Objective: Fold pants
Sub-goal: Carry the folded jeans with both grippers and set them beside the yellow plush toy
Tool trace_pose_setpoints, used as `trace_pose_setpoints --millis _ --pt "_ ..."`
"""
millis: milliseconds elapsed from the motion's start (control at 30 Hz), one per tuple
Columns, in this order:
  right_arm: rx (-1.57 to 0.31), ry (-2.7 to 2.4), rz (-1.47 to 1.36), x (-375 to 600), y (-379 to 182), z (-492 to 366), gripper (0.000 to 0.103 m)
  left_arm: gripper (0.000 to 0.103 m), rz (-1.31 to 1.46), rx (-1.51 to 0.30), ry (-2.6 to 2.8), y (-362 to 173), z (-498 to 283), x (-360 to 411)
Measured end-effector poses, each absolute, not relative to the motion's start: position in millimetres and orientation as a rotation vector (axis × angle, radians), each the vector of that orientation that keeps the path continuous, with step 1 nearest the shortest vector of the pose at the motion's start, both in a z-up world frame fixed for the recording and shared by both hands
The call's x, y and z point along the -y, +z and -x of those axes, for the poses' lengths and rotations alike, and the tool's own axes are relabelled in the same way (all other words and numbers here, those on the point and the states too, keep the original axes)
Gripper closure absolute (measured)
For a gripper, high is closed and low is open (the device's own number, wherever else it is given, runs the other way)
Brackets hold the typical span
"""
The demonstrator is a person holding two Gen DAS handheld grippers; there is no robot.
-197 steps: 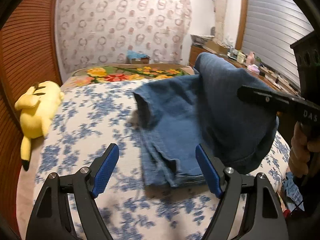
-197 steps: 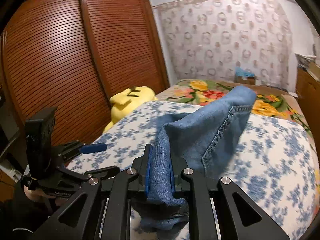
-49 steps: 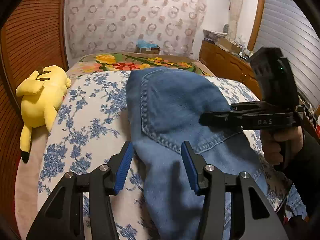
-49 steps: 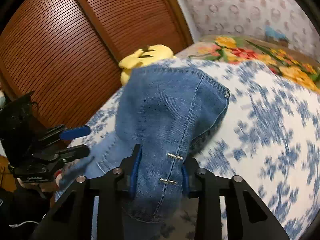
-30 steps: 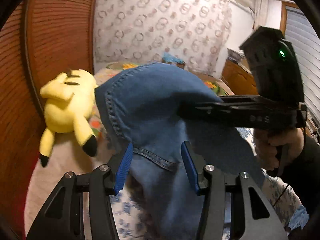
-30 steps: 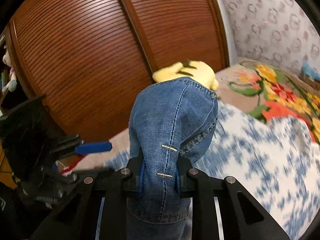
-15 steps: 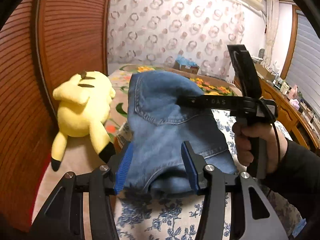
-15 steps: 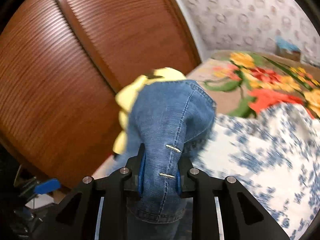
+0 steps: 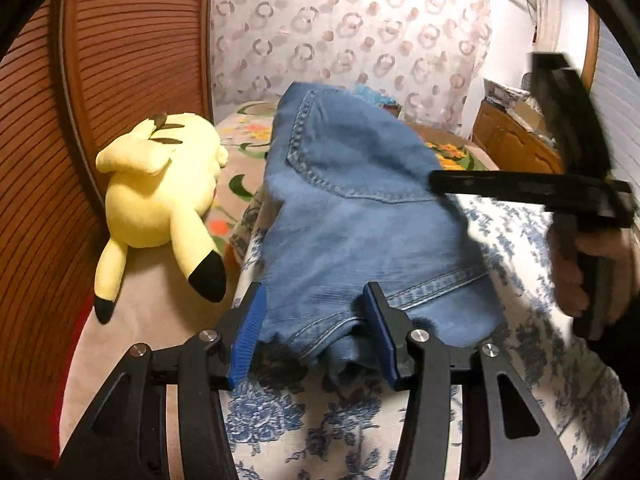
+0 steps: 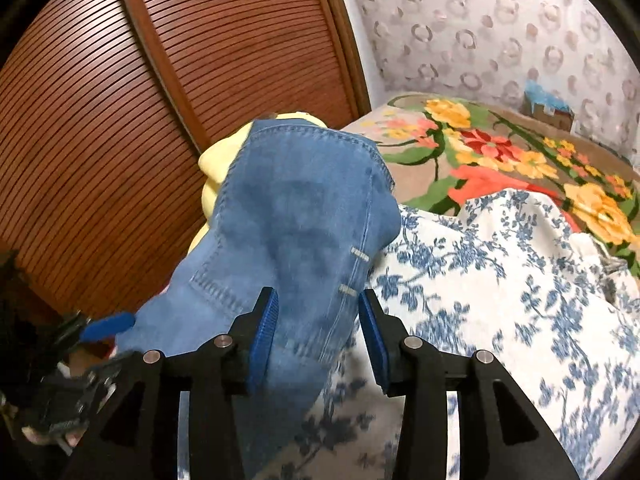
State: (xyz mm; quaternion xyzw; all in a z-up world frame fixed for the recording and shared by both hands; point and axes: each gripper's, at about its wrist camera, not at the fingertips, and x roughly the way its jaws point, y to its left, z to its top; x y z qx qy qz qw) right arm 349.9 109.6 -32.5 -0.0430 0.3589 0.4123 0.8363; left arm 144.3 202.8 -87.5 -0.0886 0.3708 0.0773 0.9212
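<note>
The folded blue jeans [image 9: 360, 216] lie in a bundle on the floral bedspread [image 9: 520, 240], near the bed's left side and next to a yellow plush toy. My left gripper [image 9: 314, 300] is shut on the bundle's near edge, with denim filling the gap between its blue pads. My right gripper [image 10: 316, 304] has its jaws opening. The jeans [image 10: 296, 220] still sit between them against the left pad, and a gap shows at the right pad [image 10: 372, 332]. In the left wrist view the right gripper [image 9: 520, 190] reaches in from the right, held by a hand.
The yellow plush toy [image 9: 160, 184] lies left of the jeans, beside the brown slatted wardrobe doors [image 10: 160, 80]. A flowered blanket [image 10: 500, 152] covers the far end of the bed. A wooden dresser [image 9: 516, 144] stands at the right wall.
Both grippers carried the jeans to the left of the bed and lowered them beside the plush toy. The right gripper's jaws, tight on the denim before, now stand apart.
</note>
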Motion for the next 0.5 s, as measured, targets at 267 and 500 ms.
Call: trace_pose_setpoints --millis 267,500 --pt "-0.854 0.945 0.097 -87.8 -30.2 -303.6 0.058 0.051 0.195 -0.758 0.172 -93.1 -140.6 -204.5" --pt "-0.909 0.974 0.094 -89.3 -47.0 -294.9 0.056 0.051 0.192 -0.732 0.194 -84.5 -137.3 -205.7"
